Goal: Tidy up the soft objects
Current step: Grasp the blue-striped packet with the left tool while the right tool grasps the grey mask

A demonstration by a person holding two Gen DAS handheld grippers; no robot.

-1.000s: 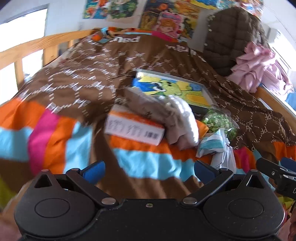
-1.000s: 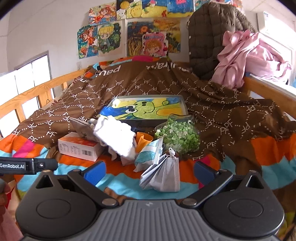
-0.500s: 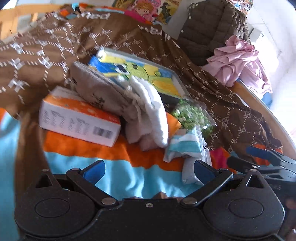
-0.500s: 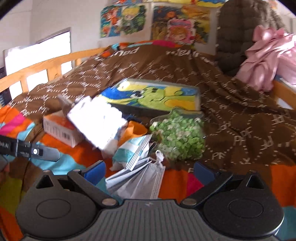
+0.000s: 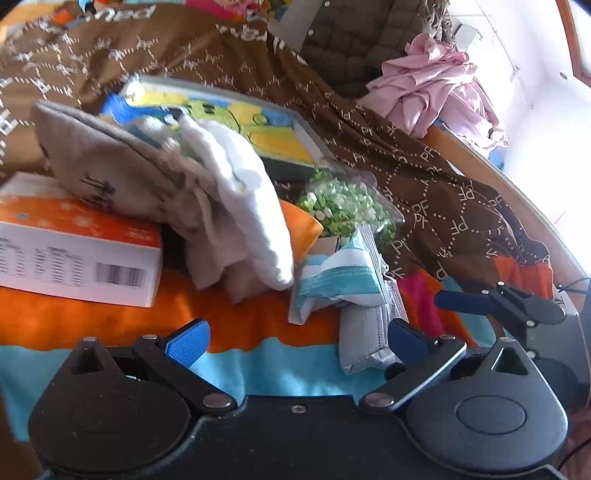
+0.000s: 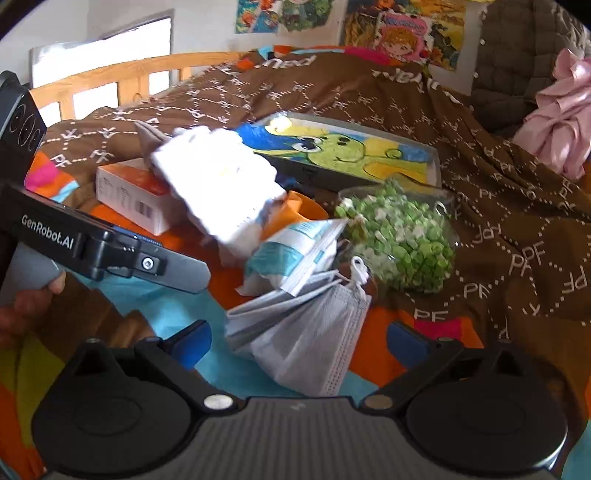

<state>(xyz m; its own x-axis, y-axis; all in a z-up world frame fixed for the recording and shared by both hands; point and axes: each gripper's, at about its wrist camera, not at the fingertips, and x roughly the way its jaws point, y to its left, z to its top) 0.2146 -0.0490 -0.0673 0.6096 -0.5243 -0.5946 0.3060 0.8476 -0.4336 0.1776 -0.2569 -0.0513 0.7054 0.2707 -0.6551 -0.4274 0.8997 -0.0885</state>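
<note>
Grey face masks (image 6: pixel 310 354) lie loose on the striped blanket (image 5: pixel 258 369), directly between the wide-spread fingers of the right gripper (image 6: pixel 299 341), apparently lined up for pickup, while the left gripper (image 5: pixel 297 338) hovers likewise wide and empty.

A cartoon painting (image 6: pixel 343 151) lies flat on a brown patterned blanket (image 6: pixel 498 221) — beside it, an orange-and-white box (image 5: pixel 74 254) (barcode showing) and posters (image 6: pixel 402 29) on the wall.

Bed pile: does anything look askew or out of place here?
Yes. The white towel and grey cloth slump half on the orange box, and the grey masks are fanned loose. Both tools, left and right, are open and hold nothing.
</note>
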